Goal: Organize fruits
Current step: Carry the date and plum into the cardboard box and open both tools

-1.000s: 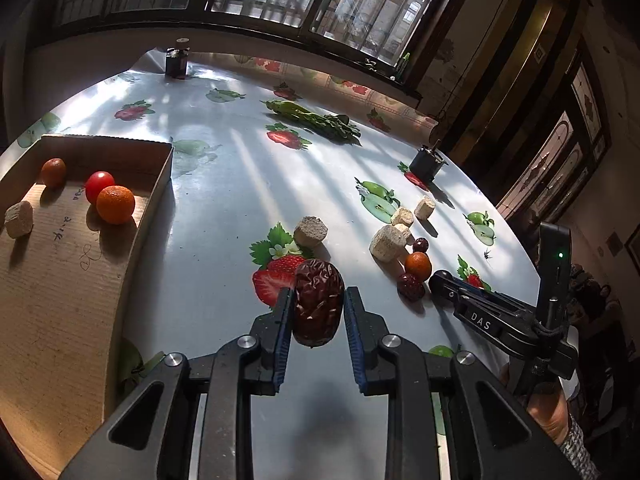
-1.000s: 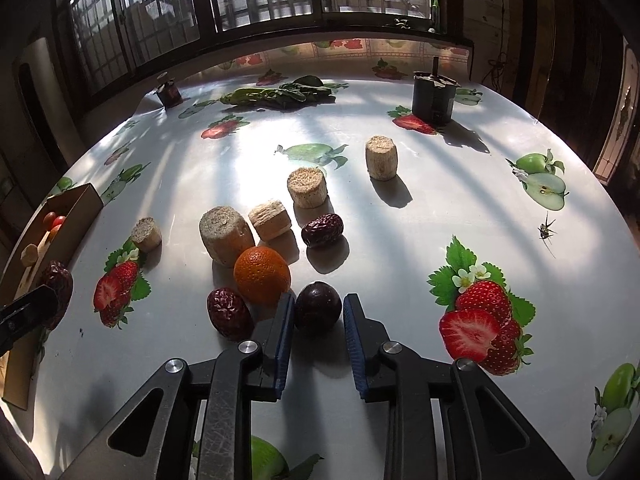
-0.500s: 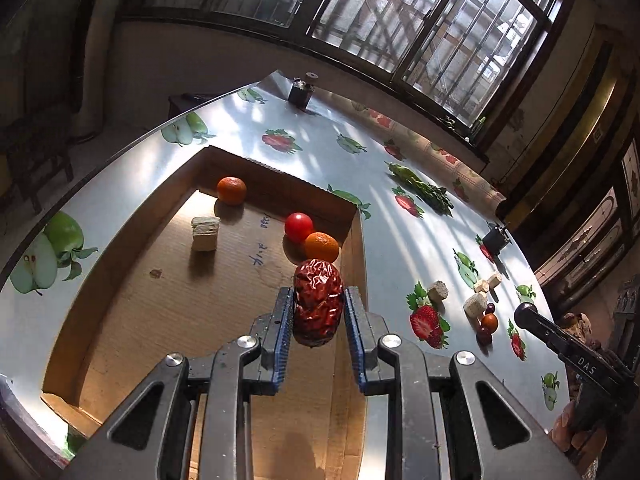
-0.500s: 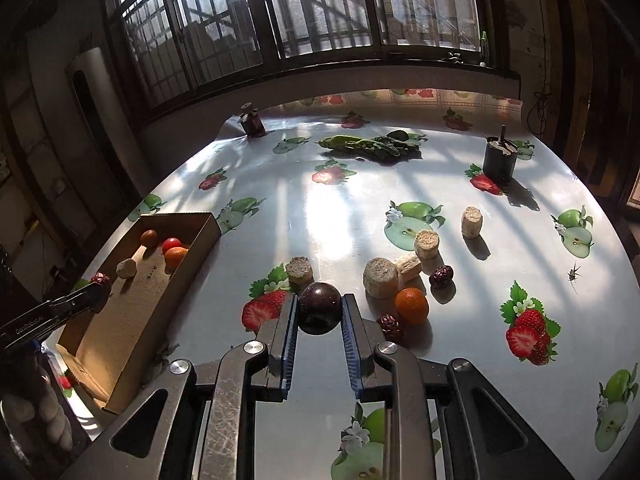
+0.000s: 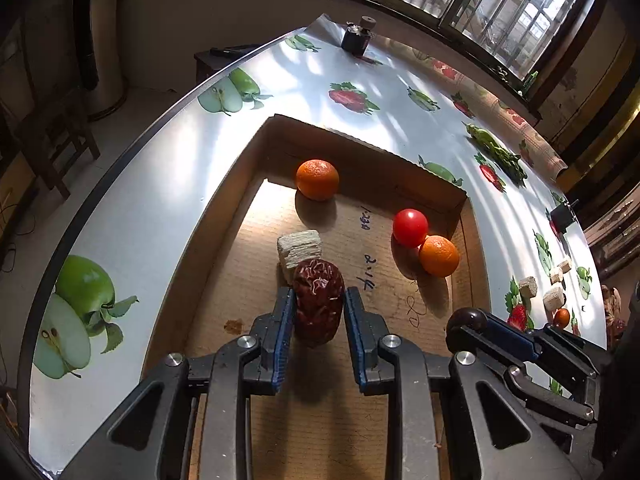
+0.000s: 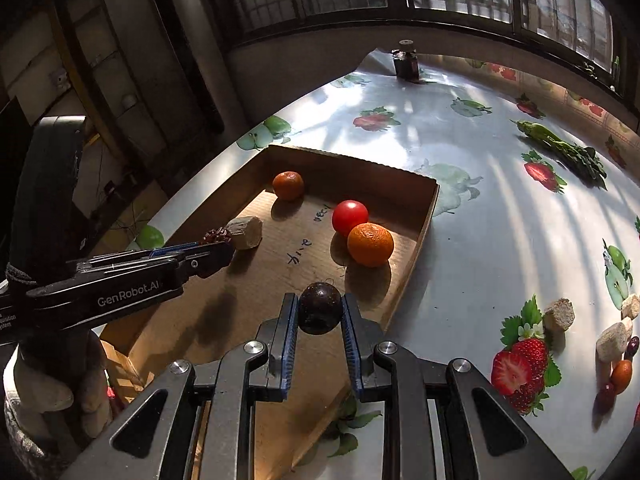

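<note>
My left gripper [image 5: 319, 312] is shut on a wrinkled red date [image 5: 319, 300] and holds it over the floor of the open cardboard box [image 5: 360, 132], just in front of a pale cork-like chunk [image 5: 299, 247]. My right gripper [image 6: 319, 314] is shut on a dark round plum [image 6: 320, 307] above the box's near right part; it also shows in the left wrist view [image 5: 466, 322]. In the box lie two oranges [image 5: 317, 179] [image 5: 439, 255] and a red tomato [image 5: 410, 227].
The box sits at the left end of a table with a glossy fruit-print cloth [image 6: 460, 148]. More chunks, an orange and dark fruits lie at the right [image 6: 612, 356]. Green vegetables [image 6: 568, 152] and a small dark weight [image 6: 406, 62] stand farther back.
Both grippers have moved left with their fruit and lower over the box. The plum went from above the table's middle to over the box; the date has come down near the cork-like chunk.
</note>
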Available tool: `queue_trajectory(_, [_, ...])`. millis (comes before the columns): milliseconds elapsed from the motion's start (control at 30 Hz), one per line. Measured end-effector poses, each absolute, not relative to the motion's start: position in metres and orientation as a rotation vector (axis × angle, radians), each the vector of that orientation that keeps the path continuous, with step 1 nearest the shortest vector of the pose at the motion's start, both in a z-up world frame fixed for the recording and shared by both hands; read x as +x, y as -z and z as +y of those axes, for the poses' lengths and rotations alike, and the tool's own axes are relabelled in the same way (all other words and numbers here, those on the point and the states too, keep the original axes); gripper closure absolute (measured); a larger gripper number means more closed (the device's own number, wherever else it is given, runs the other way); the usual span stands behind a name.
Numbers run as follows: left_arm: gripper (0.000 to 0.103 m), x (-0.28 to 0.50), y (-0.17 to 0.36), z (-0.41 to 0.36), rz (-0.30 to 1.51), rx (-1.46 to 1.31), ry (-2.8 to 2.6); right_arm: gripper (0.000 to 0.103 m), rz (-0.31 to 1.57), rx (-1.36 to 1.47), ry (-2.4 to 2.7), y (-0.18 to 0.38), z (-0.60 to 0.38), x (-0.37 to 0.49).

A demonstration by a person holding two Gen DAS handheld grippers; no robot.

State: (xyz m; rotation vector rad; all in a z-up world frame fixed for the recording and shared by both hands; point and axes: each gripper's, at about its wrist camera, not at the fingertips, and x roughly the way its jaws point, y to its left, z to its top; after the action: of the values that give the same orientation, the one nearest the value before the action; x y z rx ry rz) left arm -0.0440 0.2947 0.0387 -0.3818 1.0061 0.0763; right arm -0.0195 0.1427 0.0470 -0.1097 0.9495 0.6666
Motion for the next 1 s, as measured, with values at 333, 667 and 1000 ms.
queue_trajectory(333, [0.079, -0.028, -0.028, 0.290, 1.030, -0.392, -0.057, 0.079, 0.981, -0.178, -0.628, -0.019, 0.161, 0.001])
queue_trajectory(667, [0.066, -0.055, -0.064, 0.295, 0.896, -0.420, -0.087, 0.071, 0.908, -0.203, -0.633, -0.029, 0.161, -0.006])
queue_trajectory(1000, [0.010, -0.129, -0.116, 0.249, 0.671, -0.312, -0.288, 0.058, 0.804, 0.030, -0.521, -0.075, 0.085, -0.042])
